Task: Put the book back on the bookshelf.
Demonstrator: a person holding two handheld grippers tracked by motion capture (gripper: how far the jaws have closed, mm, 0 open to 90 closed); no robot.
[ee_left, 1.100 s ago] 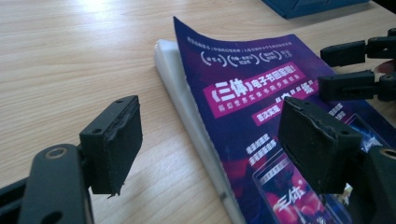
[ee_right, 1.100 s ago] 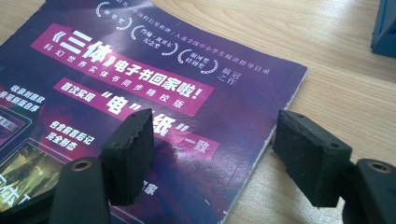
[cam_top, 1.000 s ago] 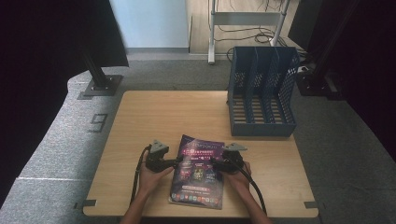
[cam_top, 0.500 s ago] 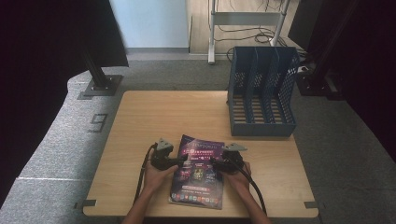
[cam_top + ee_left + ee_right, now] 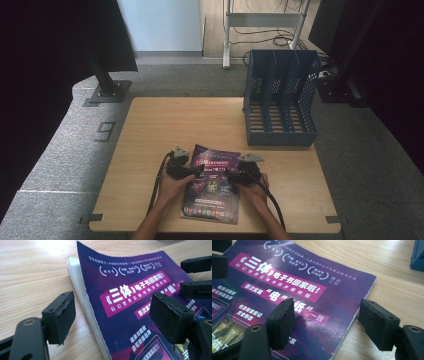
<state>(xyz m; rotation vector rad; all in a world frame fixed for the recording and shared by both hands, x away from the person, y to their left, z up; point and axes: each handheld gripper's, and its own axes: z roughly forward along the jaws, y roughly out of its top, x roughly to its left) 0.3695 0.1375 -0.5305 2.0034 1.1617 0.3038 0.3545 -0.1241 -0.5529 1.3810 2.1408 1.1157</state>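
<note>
A purple book (image 5: 212,192) with pink title bands lies flat near the table's front edge. My left gripper (image 5: 196,172) is at the book's left edge, open. In the left gripper view its jaws (image 5: 115,315) straddle that edge, one pad over bare wood and the other over the cover (image 5: 130,300). The cover curls up a little off the white page block (image 5: 75,277). My right gripper (image 5: 229,176) is at the book's right side, also open. Its jaws (image 5: 329,323) straddle the right edge of the book (image 5: 294,290) without pressing on it.
A blue slotted file rack (image 5: 280,100) stands upright at the table's back right. The wooden table (image 5: 165,125) is bare behind and left of the book. Black stands and grey floor surround the table. Cables trail from both grippers toward the front edge.
My left gripper has slid right, closer onto the book's left edge. The right gripper and the book have stayed where they were.
</note>
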